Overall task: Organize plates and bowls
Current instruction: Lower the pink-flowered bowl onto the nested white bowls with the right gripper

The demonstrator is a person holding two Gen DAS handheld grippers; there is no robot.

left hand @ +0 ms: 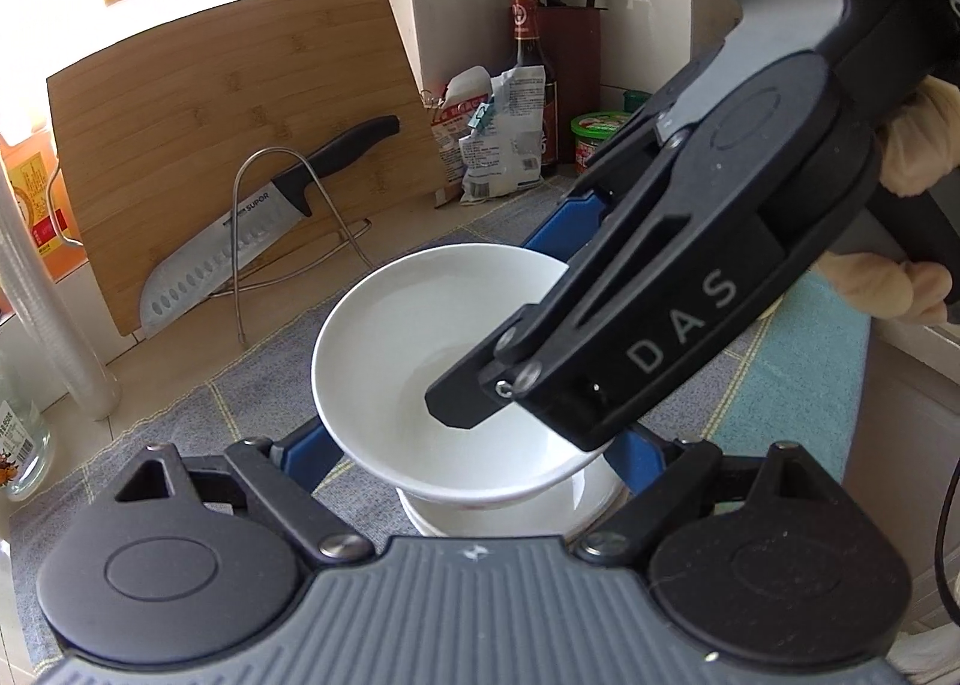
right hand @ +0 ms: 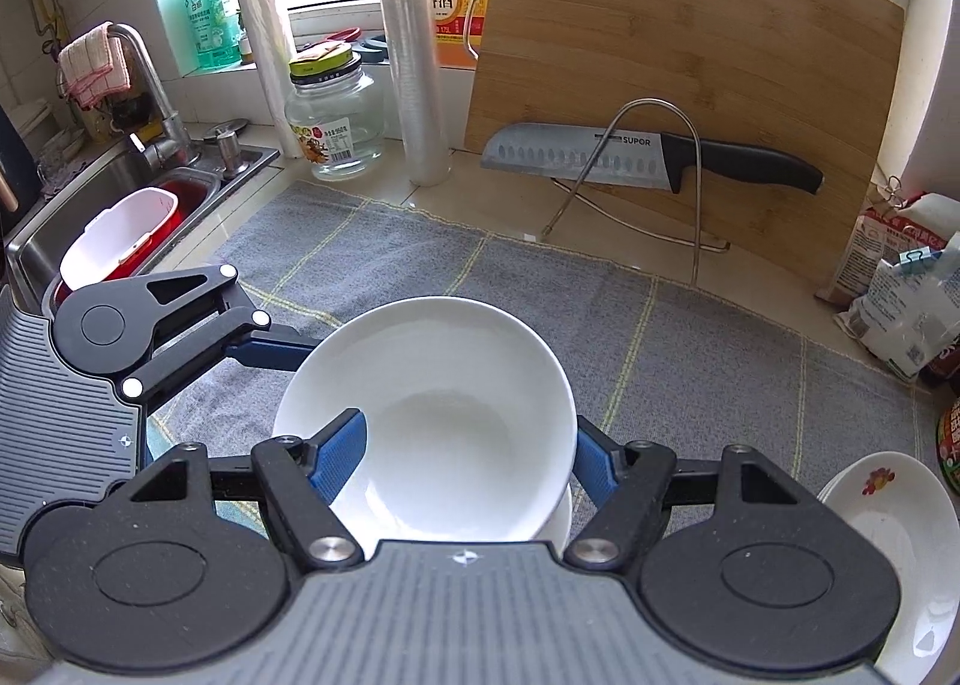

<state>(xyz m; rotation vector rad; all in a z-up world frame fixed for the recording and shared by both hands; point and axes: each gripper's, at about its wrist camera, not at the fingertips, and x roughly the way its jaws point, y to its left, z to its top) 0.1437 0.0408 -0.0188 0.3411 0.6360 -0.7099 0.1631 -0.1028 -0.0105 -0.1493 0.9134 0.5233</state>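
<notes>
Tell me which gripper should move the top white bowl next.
Right. The right gripper pinches the wall of the top bowl, one finger inside, one outside. The left gripper only straddles the lower bowl beneath.

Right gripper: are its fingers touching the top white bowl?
Touching. The right wrist view shows the right gripper with its fingers on the tilted white bowl: one blue finger lies against its inside wall and the other against the outside of its rim.
</notes>
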